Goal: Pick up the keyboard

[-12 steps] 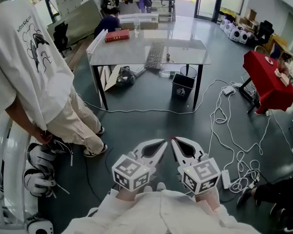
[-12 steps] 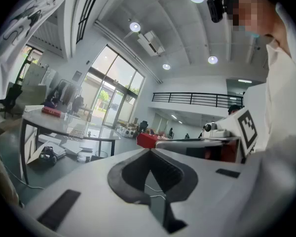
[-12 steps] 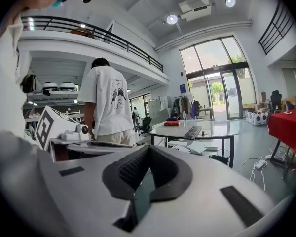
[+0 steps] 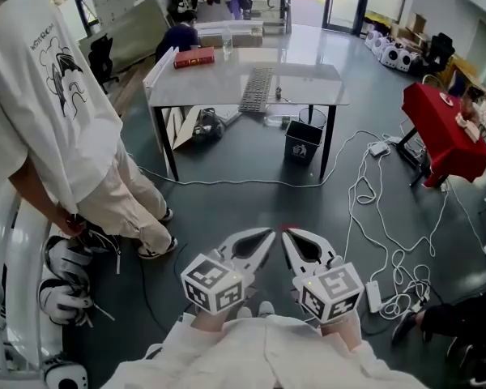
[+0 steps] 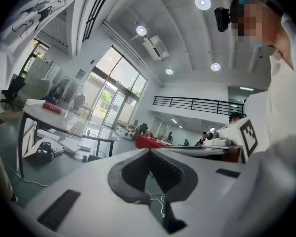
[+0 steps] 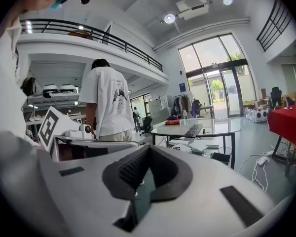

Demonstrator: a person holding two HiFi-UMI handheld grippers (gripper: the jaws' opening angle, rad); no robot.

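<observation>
While the left gripper (image 4: 263,240) and right gripper (image 4: 290,238) sit side by side, jaws shut and empty, the keyboard (image 4: 257,90) lies on the table (image 4: 312,86) well ahead — long axis running away from the person. Neither is clearly nearer.

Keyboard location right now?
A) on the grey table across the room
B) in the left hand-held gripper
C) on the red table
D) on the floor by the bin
A: the keyboard lies flat on the table, far from the left hand-held gripper and right hand-held gripper, both shut and empty.
</observation>
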